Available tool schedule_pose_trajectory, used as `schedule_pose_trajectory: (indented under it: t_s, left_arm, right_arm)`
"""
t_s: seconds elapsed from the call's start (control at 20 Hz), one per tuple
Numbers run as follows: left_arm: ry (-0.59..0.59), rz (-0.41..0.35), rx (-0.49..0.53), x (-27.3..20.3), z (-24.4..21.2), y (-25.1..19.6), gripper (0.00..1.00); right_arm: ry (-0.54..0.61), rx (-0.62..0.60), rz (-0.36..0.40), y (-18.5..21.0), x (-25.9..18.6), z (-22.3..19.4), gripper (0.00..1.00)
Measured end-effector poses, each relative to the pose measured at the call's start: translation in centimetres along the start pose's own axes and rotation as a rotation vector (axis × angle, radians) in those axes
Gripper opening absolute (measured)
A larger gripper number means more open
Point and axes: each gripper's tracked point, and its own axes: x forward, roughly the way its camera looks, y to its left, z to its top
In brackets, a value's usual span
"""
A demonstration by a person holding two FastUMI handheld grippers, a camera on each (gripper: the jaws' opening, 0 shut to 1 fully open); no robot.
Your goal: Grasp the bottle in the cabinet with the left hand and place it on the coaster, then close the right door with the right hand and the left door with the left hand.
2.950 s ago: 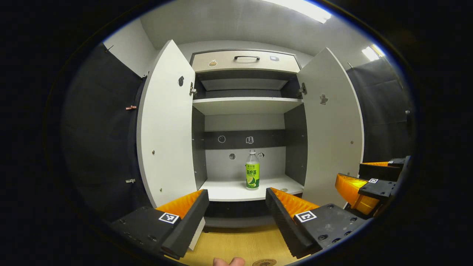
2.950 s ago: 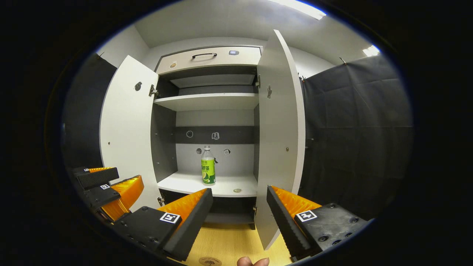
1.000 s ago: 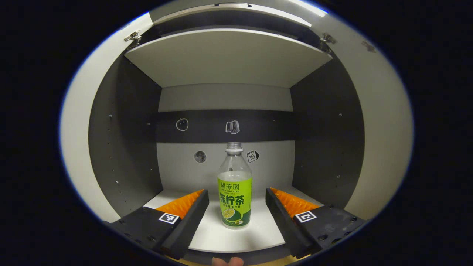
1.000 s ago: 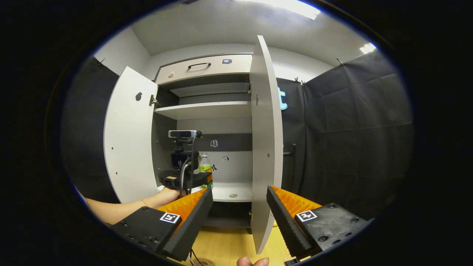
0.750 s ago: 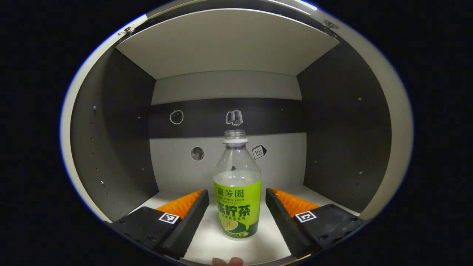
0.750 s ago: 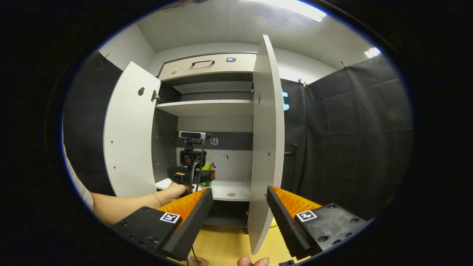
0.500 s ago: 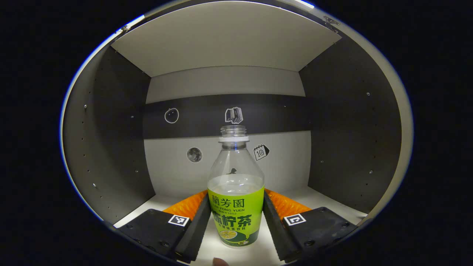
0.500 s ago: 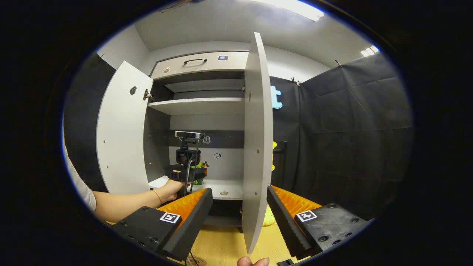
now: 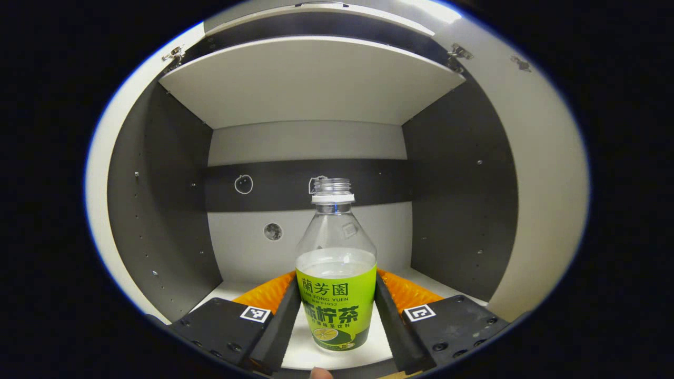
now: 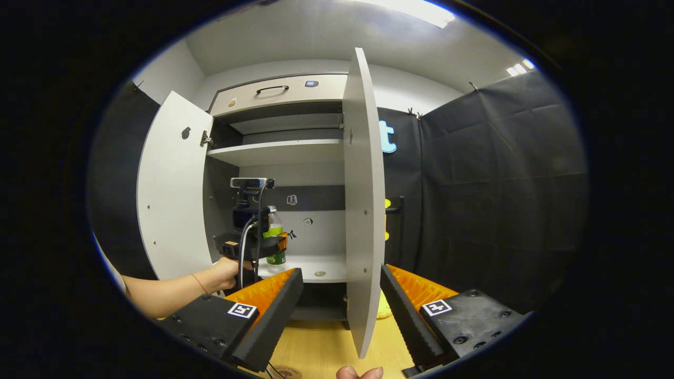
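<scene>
A clear bottle (image 9: 337, 295) with a green label and no cap stands upright between the fingers of my left gripper (image 9: 337, 316), which is shut on its label. White shelf shows under the bottle; whether it touches I cannot tell. In the right gripper view the left gripper (image 10: 253, 245), held by a hand, sits inside the cabinet with the bottle (image 10: 274, 231). My right gripper (image 10: 341, 310) is open in front of the cabinet with nothing between its fingers. The right door (image 10: 363, 210) stands open edge-on; the left door (image 10: 171, 195) is swung wide. A round coaster (image 10: 287, 372) lies at the bottom edge.
An upper shelf (image 9: 310, 84) hangs above the bottle, dark side walls (image 9: 158, 210) flank it. A small round piece (image 10: 319, 273) lies on the lower shelf. A drawer with a handle (image 10: 274, 90) tops the cabinet. Wooden tabletop (image 10: 316, 347) lies below. Something yellow (image 10: 384, 310) sits behind the right door.
My left gripper went into the cabinet, shut on the bottle, and has since drawn back a little with it. The right gripper stayed open and shifted slightly.
</scene>
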Motion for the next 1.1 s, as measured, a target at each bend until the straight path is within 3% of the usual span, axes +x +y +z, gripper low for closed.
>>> schedule_pose_trajectory:
  t_s: [0.55,0.85,1.1]
  left_arm:
    - [-0.048,-0.029,-0.004,-3.0,0.7,-1.0,0.77]
    - [-0.04,-0.027,-0.081,-5.1,-0.6,-2.4,0.77]
    - [-0.041,-0.043,0.027,-5.9,-1.8,-1.5,0.77]
  right_arm:
    - [-0.003,0.012,0.048,2.0,-2.3,0.1,0.98]
    - [-0.005,0.005,0.046,2.4,-3.3,0.1,0.98]
    - [-0.006,-0.015,0.041,2.1,-4.0,0.1,0.98]
